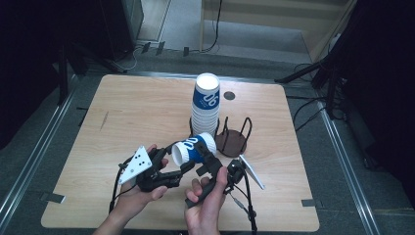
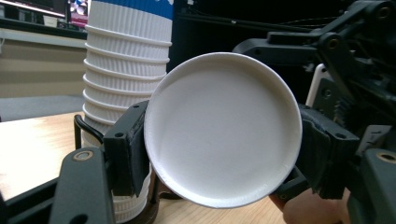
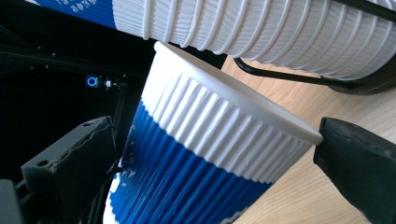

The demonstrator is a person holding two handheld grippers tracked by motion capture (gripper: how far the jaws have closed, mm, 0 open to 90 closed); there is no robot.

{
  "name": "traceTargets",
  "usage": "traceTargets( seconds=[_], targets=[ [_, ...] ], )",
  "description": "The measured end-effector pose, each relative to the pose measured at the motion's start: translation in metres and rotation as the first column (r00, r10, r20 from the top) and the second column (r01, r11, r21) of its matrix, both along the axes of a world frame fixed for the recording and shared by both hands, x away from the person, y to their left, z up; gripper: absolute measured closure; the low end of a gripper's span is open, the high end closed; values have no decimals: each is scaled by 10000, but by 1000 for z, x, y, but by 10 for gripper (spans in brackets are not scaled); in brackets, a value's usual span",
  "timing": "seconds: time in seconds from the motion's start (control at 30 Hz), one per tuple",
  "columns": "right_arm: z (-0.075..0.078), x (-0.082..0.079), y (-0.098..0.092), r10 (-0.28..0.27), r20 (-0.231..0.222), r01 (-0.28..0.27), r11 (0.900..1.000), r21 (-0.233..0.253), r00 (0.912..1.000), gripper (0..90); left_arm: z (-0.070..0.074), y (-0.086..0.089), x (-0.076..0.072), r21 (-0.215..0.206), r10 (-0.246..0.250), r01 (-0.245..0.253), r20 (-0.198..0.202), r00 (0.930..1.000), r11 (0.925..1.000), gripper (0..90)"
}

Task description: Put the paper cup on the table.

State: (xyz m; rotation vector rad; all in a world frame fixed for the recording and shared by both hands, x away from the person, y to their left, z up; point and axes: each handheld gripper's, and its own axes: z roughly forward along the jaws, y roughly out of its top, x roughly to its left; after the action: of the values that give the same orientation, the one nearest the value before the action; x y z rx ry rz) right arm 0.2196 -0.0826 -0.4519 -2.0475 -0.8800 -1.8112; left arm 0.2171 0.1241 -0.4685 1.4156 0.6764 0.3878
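Centrally on the table [image 1: 122, 112], stood a cup stack [image 1: 205, 105] in its rack [image 1: 235, 139]. Just before it, held one cup [image 1: 193, 148] sideways: left gripper [image 1: 171, 171] jaws clamped across its base, right gripper [image 1: 205, 164] jaws narrowed on its body, probably for separating nested cups.

Two hand-held grippers, both matte black: the left gripper [image 1: 183, 166] carries a pale grey three-cornered plate dotted with small dark holes, the right gripper [image 1: 208, 159] a similar plate seen nearly edge-on. Black cables trail from each toward the table's near edge. Up close, the left gripper's linkage arms show round pivot screws — its jaw pads are blocky and dull.
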Motion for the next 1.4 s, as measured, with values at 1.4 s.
traceTargets(
  seconds=[1.4],
  targets=[
    [-13,11,-8,267,-402,-180,9793,2017,9988,124,-2,1,-2,296,-94,80,489,9988,9995,280]
  ],
)
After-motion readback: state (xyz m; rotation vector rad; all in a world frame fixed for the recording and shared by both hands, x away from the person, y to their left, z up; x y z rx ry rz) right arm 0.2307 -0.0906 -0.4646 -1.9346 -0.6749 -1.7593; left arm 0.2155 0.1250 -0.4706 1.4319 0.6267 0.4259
